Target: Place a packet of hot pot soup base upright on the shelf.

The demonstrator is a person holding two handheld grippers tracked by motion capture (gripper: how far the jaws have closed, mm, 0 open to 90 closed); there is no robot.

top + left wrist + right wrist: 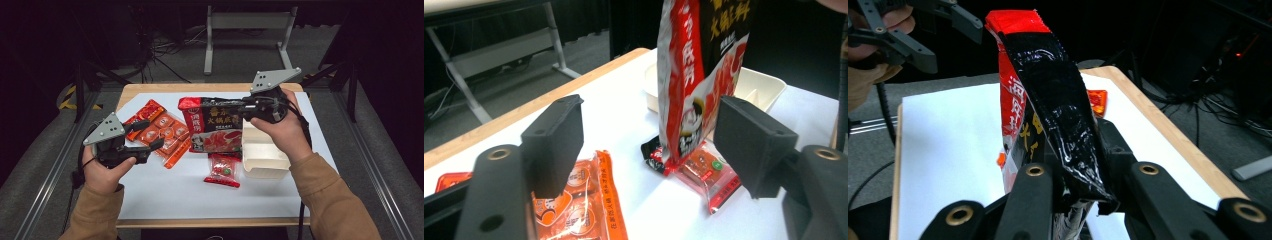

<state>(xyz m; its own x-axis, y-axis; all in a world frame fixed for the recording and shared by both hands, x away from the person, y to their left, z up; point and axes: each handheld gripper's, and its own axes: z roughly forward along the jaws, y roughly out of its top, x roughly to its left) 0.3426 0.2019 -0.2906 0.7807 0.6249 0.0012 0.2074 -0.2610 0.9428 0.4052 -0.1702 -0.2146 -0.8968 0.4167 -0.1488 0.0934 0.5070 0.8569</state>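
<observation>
Clearly the big red-and-black sauce pouch (212, 125) was the thing in hand: my right claw (246, 108) was clenched on its right edge and held it up off the white worktop (165, 190), near the far edge, beside the white compartment box (264, 155). A small red packet (223, 170) lay under its near corner. My left claw (150, 136) hung released over the orange sachet pack (162, 132) toward the left edge. I judged this a carrying step; next I would need to swing the pouch over its destination, perhaps the box, before releasing.
</observation>
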